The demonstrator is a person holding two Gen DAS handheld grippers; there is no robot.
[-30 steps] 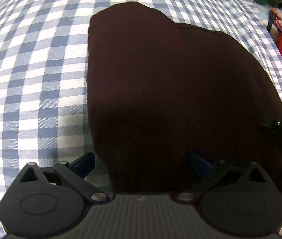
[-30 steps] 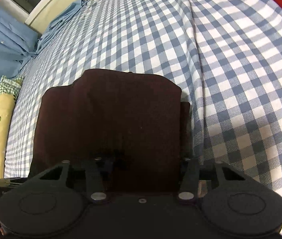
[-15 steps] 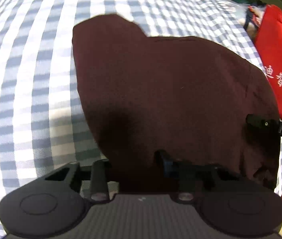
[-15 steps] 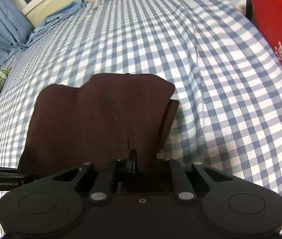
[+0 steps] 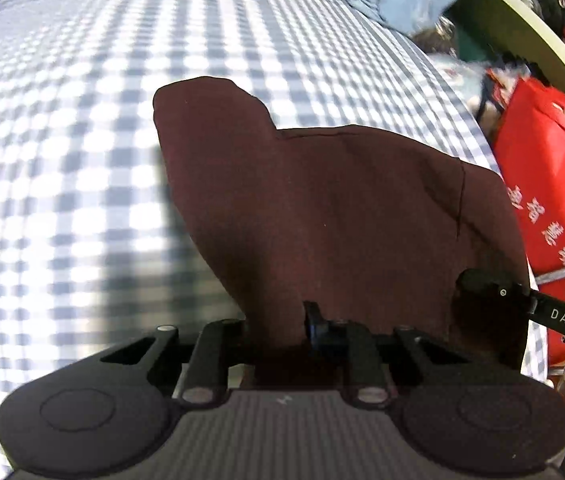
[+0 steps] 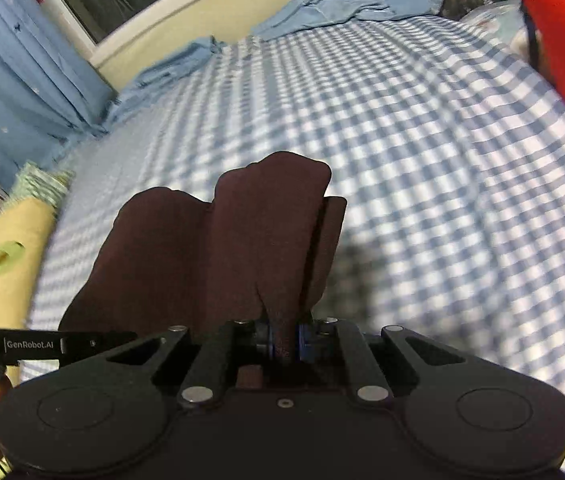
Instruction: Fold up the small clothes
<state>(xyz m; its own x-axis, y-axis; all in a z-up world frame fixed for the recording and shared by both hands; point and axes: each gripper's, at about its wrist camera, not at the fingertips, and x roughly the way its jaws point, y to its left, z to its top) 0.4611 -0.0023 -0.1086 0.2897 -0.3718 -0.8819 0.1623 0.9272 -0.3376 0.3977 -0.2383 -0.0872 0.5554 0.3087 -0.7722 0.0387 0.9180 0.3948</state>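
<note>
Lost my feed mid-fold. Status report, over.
Left gripper closing on dark maroon garment. Right gripper shut on same garment, near edge raised off blue-and-white checked bedsheet. Nothing in the way.

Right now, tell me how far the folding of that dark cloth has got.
Done: both near corners of the maroon cloth are picked up. In hand: the right gripper is shut on one bunched edge, and the left gripper has its jaws closing with cloth between them; the near edge hangs lifted above the checked sheet. Left: carrying that edge over to the far side and laying it flat; no finished fold shows yet.
</note>
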